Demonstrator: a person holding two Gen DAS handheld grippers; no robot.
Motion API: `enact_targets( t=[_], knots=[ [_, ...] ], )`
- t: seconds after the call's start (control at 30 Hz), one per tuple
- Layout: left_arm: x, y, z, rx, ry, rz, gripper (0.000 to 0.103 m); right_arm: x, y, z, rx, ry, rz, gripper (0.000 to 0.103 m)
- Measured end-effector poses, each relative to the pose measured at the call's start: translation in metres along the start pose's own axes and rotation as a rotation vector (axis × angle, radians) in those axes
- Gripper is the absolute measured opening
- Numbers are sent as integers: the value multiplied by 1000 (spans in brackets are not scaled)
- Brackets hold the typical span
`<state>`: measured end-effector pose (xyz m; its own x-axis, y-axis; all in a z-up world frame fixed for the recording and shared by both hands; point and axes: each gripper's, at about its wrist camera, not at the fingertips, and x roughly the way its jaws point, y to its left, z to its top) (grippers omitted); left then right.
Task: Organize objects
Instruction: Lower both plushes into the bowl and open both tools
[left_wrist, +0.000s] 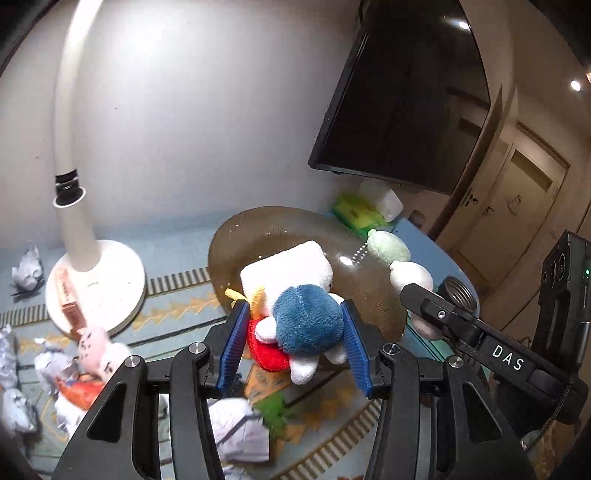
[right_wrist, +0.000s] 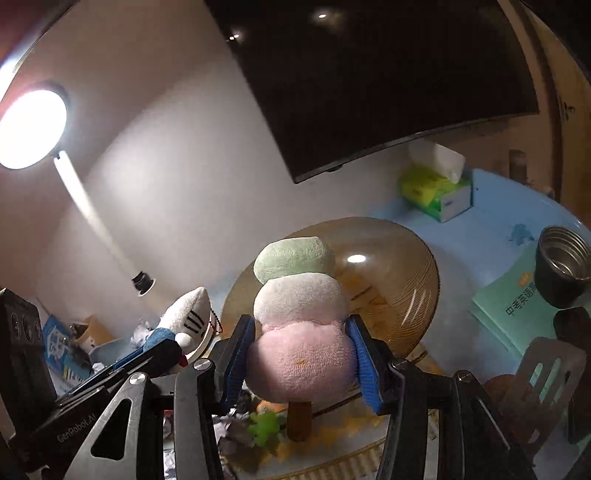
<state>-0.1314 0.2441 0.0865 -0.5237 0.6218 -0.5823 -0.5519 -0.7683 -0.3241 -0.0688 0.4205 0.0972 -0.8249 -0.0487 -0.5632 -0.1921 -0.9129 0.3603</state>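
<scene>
My left gripper (left_wrist: 293, 325) is shut on a plush doll with a blue back, white limbs and a red patch (left_wrist: 303, 325), held above the near rim of an amber glass plate (left_wrist: 258, 236). My right gripper (right_wrist: 303, 354) is shut on a plush skewer of green, white and pink balls (right_wrist: 301, 314), its pink ball pressed between the blue pads and its brown stick hanging below. That skewer (left_wrist: 399, 258) also shows in the left wrist view over the plate's right side. The blue-and-white doll (right_wrist: 188, 321) appears at the left of the right wrist view. The amber plate (right_wrist: 406, 273) lies behind the skewer.
A white desk lamp (left_wrist: 96, 273) stands left on the blue patterned table. Crumpled paper (left_wrist: 26, 269), a pink plush (left_wrist: 98, 350) and a green scrap (left_wrist: 273, 410) lie below. A tissue box (right_wrist: 436, 192), green book (right_wrist: 517, 306), steel cup (right_wrist: 561, 266) and dark screen (left_wrist: 402, 103) sit right.
</scene>
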Motion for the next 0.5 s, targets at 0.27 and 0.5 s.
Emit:
enact_targets(
  t=[0.27, 0.5],
  knots=[
    [38, 4, 0, -28, 66, -16, 67, 23, -24, 10, 31, 29, -45, 70],
    [-28, 19, -16, -58, -16, 13, 67, 1, 10, -16, -100, 36, 34, 70]
  ],
)
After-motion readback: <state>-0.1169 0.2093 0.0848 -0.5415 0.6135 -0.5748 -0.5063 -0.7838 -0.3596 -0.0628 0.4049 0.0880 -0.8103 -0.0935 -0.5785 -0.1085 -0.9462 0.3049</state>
